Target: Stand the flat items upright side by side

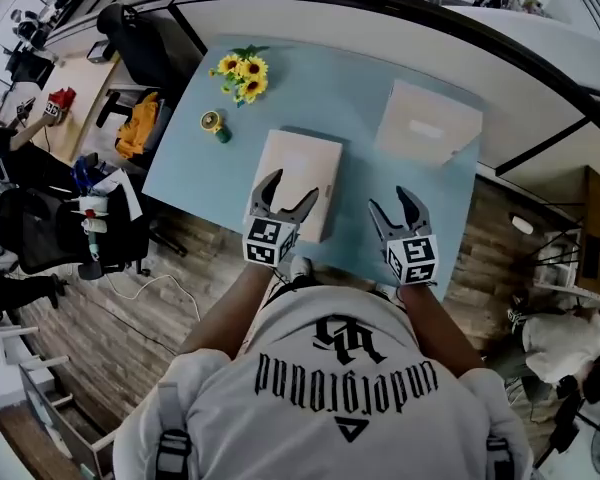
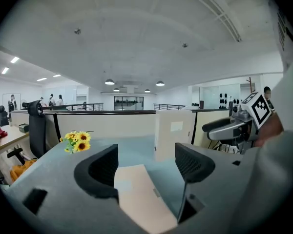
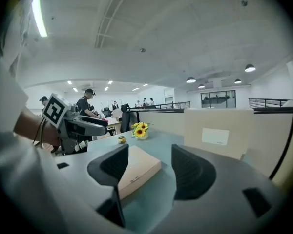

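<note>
A flat beige box (image 1: 300, 173) (image 2: 141, 194) (image 3: 139, 167) lies on the light blue table (image 1: 350, 98), near its front edge. A second beige box with a white label (image 1: 427, 123) (image 2: 175, 133) (image 3: 219, 130) stands upright at the table's back right. My left gripper (image 1: 282, 194) (image 2: 144, 168) hovers open over the near end of the flat box, nothing between its jaws. To the right of that box, over bare table, my right gripper (image 1: 398, 208) (image 3: 146, 172) is open and holds nothing.
A small pot of sunflowers (image 1: 242, 76) (image 2: 77, 141) (image 3: 139, 129) and a small yellow-green roll (image 1: 214, 124) (image 3: 121, 139) sit at the table's back left. Office chairs (image 1: 130, 28) and desks stand left of the table. A railing (image 1: 400, 3) runs behind it.
</note>
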`<control>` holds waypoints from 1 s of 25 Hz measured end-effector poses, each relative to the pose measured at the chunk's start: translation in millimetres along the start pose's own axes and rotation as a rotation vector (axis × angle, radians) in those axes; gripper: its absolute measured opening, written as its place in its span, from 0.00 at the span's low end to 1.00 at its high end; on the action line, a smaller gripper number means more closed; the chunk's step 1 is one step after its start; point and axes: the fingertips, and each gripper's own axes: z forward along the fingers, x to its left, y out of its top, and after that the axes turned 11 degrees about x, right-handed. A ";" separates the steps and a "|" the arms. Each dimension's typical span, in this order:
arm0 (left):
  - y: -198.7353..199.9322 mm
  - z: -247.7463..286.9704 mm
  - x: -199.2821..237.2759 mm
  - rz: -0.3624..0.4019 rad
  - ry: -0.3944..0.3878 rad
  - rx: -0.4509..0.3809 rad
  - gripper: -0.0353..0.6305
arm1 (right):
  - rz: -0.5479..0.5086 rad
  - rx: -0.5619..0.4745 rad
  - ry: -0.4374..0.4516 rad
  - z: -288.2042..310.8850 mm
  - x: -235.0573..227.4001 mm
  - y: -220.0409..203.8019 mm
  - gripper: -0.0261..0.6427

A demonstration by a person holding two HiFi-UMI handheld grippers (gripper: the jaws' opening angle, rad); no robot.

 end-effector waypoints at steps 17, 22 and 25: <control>-106.7 21.7 137.0 -0.077 -0.238 0.292 0.62 | 0.242 0.341 0.032 140.1 90.7 -53.7 0.52; -151.2 46.0 150.9 -0.153 -0.271 0.436 0.63 | 0.317 0.440 0.069 170.8 94.1 -89.8 0.53; -178.1 59.3 154.3 -0.197 -0.298 0.530 0.64 | 0.348 0.508 0.105 188.9 92.0 -114.8 0.56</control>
